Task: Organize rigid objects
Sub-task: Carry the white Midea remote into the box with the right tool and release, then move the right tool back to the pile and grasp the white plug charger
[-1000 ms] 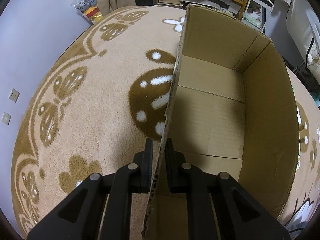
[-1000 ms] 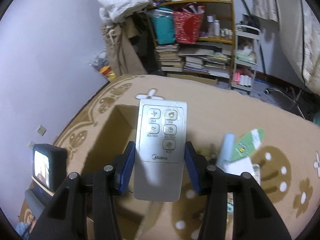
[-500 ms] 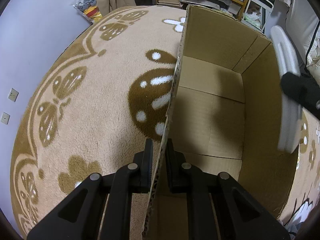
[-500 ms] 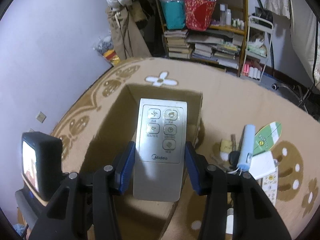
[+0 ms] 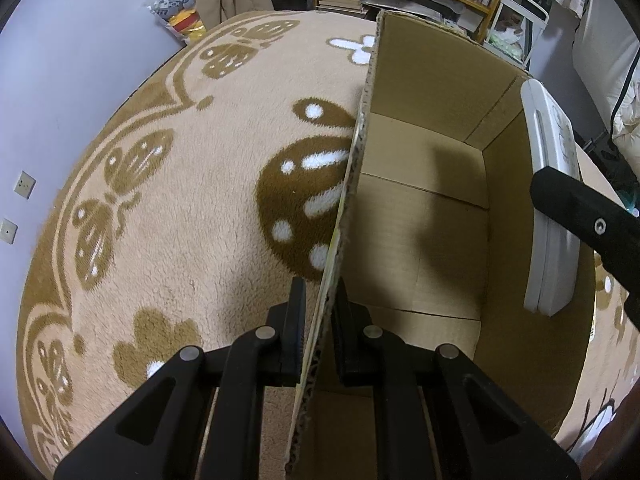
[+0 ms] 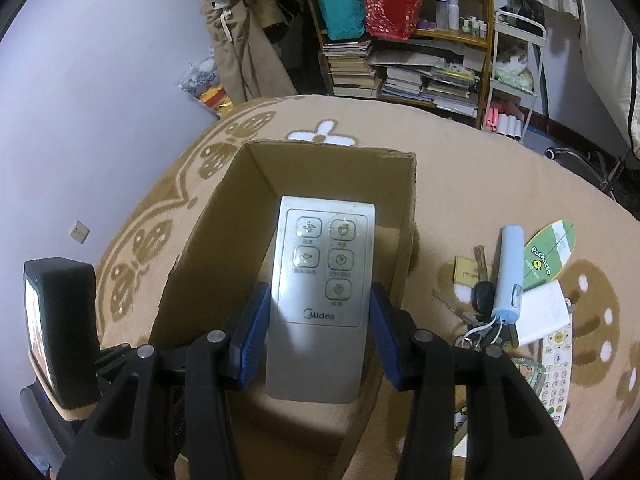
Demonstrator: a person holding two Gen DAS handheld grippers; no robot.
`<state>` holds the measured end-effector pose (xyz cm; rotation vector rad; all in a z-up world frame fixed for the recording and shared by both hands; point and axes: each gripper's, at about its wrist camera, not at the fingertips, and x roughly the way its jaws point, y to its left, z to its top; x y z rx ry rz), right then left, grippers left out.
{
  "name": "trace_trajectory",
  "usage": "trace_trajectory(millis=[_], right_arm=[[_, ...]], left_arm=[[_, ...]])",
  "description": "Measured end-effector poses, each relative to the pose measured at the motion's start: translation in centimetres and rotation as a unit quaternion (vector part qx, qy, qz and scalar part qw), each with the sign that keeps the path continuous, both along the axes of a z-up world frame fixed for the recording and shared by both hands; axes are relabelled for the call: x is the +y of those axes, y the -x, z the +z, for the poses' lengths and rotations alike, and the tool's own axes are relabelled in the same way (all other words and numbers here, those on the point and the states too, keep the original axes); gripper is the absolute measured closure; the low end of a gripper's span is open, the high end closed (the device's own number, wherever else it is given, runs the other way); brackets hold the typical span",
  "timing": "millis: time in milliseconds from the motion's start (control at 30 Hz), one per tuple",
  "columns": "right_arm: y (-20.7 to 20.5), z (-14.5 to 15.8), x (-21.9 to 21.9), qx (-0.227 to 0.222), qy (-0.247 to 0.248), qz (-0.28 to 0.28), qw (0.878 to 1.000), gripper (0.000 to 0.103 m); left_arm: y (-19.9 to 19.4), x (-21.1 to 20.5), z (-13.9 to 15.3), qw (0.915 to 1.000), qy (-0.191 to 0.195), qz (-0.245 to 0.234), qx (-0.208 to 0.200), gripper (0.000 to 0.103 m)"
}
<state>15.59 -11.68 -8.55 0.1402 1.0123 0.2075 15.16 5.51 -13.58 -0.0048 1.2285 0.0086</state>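
**Remote over the open box, box wall pinched**

The grey Midea fan remote (image 6: pixel 322 300) is held in the right gripper (image 6: pixel 318 334). The two blue pads (image 6: pixel 250 334) press on its long sides, near the lower half, and the button face looks up toward the camera. Its far end reaches forward beyond the fingertips and hangs above the open cardboard box (image 6: pixel 224 216). From the left wrist view the same remote (image 5: pixel 554 216) shows edge-on, high at the right side, over the right wall of the box, with one black finger of the right gripper (image 5: pixel 588 220) across it.

The left gripper (image 5: pixel 318 332) is closed on the left wall of the cardboard box (image 5: pixel 424 216): one black finger is outside the wall and one is inside, with the corrugated edge running straight forward between them. The floor of the box in front of this gripper is bare cardboard with a shadow on it.

The box stands on a beige carpet (image 5: pixel 192 208) with brown butterfly and mushroom patterns. To the right of the right gripper, on the carpet, lie a pale blue cylinder (image 6: pixel 508 276), a bunch of keys (image 6: pixel 482 300), a green Pochacco card (image 6: pixel 554 254) and a white remote with many buttons (image 6: pixel 558 372). Far ahead is a bookshelf (image 6: pixel 404 68) with stacked books.
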Motion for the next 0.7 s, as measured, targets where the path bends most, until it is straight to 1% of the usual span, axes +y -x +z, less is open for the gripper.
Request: trace_trajectory(millis=[100,233,300,367,400,467,533,700], right_arm=[[0.1,0.0,-0.1,0.000,0.005,-0.001,1.000,0.051],[0.4,0.2,-0.4,-0.007,-0.009,-0.001,1.000,0.050],[0.5,0.7,-0.5,-0.014,-0.011,0.002,1.000,0.047],[0.6,1.3,-0.6,-0.021,-0.012,0.005,1.000,0.035],[0.7,1.8,-0.8,-0.028,-0.013,0.005,0.999,0.033],[1.1,2.6,-1.0,-0.042,-0.010,0.004,0.999,0.023],[1.5,3.4,-1.5,-0.054,-0.003,0.000,0.999,0.016],[2.2,4.3,-3.6,-0.062,0.011,-0.019,0.998,0.008]], left_arm=[[0.1,0.0,0.0,1.0000,0.001,-0.001,-0.001,0.091],[0.1,0.1,0.0,1.0000,0.003,0.001,-0.001,0.091],[0.1,0.1,0.1,1.0000,0.002,0.001,-0.001,0.092],[0.1,0.1,0.0,1.0000,0.003,0.001,-0.001,0.092],[0.0,0.1,0.0,1.0000,0.003,0.001,-0.001,0.092],[0.0,0.2,0.0,1.0000,0.002,0.001,-0.001,0.092],[0.0,0.2,0.0,1.0000,0.002,0.000,-0.001,0.091],[0.0,0.2,-0.1,1.0000,0.004,0.002,0.000,0.091]])
